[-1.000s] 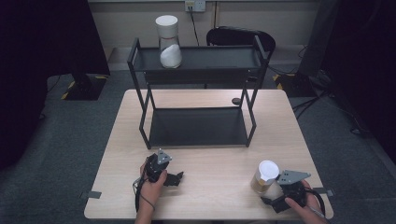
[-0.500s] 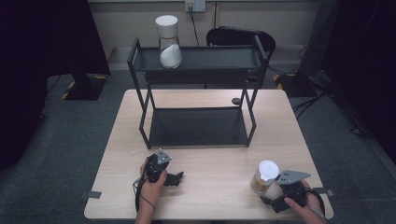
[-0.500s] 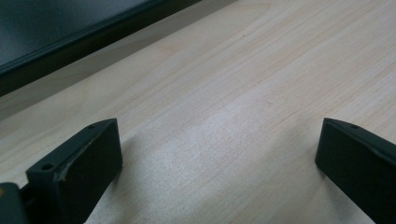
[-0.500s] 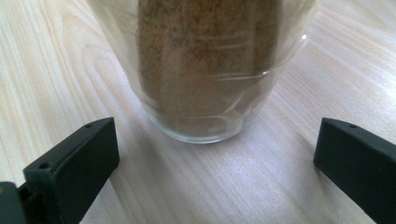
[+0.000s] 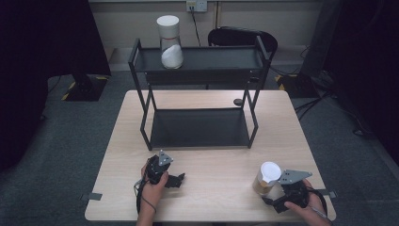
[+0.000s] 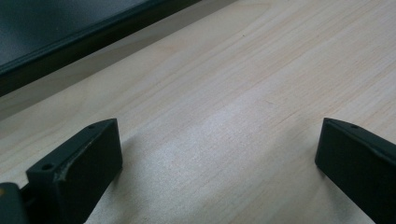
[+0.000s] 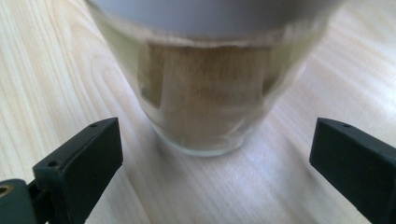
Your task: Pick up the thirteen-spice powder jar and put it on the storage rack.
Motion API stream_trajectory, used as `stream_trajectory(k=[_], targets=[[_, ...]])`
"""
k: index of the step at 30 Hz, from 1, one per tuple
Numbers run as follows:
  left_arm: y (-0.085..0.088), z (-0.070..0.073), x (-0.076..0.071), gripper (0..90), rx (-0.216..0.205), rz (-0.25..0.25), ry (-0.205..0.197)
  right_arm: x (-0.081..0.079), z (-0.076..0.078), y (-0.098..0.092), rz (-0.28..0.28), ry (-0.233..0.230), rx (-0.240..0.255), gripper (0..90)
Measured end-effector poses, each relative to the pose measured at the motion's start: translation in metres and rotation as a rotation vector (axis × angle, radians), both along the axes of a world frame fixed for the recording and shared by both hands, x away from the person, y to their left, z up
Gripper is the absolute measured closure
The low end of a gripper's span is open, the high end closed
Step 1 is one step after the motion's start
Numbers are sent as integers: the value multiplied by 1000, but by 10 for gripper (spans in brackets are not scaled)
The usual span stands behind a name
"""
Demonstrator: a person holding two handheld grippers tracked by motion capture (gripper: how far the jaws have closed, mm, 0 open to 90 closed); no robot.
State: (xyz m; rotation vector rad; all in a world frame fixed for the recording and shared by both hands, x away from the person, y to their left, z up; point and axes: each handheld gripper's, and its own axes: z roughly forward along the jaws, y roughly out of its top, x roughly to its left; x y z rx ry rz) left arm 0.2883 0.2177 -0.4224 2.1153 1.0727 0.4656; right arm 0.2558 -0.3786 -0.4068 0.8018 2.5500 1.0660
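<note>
A glass jar (image 5: 267, 179) with a white lid and tan contents stands near the table's front right corner. My right gripper (image 5: 272, 195) sits just behind it, held by a hand. In the right gripper view the jar (image 7: 210, 107) stands close ahead, and the open right gripper (image 7: 215, 158) has one jaw on either side of it, not touching. My left gripper (image 5: 176, 180) rests on the table at the front left. It stands open over bare wood (image 6: 219, 154). A second white-lidded jar (image 5: 169, 44) stands on the top shelf of the black rack (image 5: 202, 59).
The black two-tier rack takes up the table's far half, and its lower shelf (image 5: 200, 128) is bare. Its edge (image 6: 70, 42) runs just beyond the left gripper. A small dark round object (image 5: 238, 101) lies by the rack's right rear leg. A chair (image 5: 242, 37) stands behind the table.
</note>
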Motion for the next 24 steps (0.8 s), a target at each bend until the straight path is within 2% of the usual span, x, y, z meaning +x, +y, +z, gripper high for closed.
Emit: stream_trajectory(k=[13, 22, 24], targets=[[0, 0, 0, 0, 0, 0, 0, 2, 9, -2, 10, -15, 69, 15], [0, 0, 0, 0, 2, -1, -1, 1, 2, -6, -49, -10, 166, 20], [0, 0, 0, 0, 1, -1, -1, -1, 2, -6, -54, -19, 172, 45]])
